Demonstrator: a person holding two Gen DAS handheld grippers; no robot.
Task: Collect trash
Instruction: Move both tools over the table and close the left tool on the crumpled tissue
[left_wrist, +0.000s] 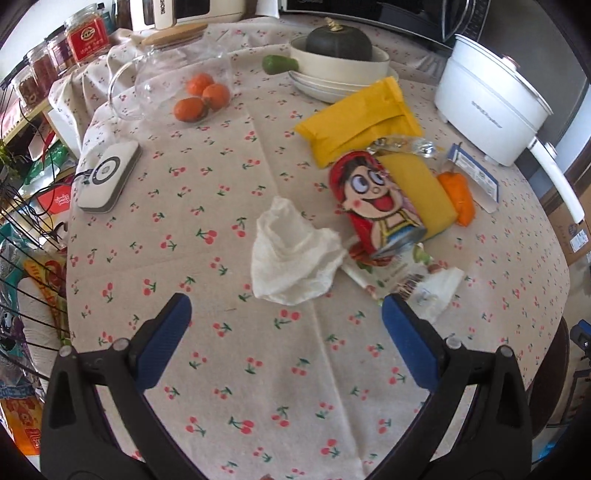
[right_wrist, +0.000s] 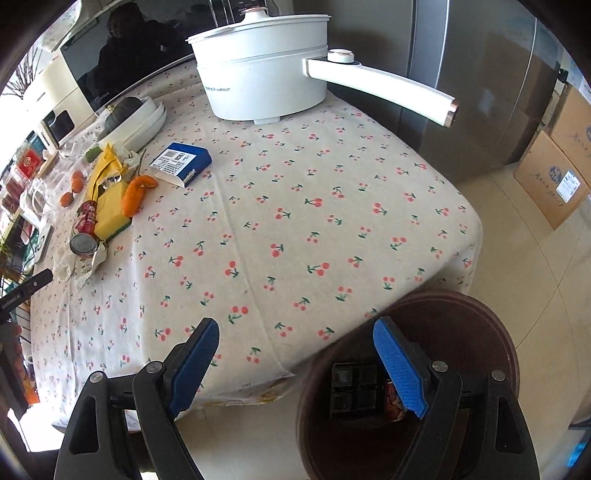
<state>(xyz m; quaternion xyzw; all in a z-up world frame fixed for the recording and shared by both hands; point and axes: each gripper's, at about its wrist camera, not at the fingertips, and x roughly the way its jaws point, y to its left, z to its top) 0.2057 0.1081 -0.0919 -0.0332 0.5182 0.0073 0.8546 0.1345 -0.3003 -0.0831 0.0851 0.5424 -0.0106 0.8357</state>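
A crumpled white tissue (left_wrist: 293, 253) lies on the cherry-print tablecloth (left_wrist: 207, 369), just ahead of my open, empty left gripper (left_wrist: 286, 310). Right of it lies a red cartoon can (left_wrist: 376, 205) on its side over a torn clear wrapper (left_wrist: 417, 286). The can also shows in the right wrist view (right_wrist: 85, 232). My right gripper (right_wrist: 295, 341) is open and empty over the table's near edge, above a brown trash bin (right_wrist: 480, 317) on the floor that holds a black tray (right_wrist: 352, 387) and a red packet.
A yellow sponge (left_wrist: 421, 190), an orange pepper (left_wrist: 460, 195), a yellow pouch (left_wrist: 360, 118) and a blue box (right_wrist: 181, 162) lie nearby. A white electric pot (right_wrist: 266, 70), bowls with a squash (left_wrist: 338, 42), tangerines (left_wrist: 201, 96) and a white device (left_wrist: 107, 177) stand around.
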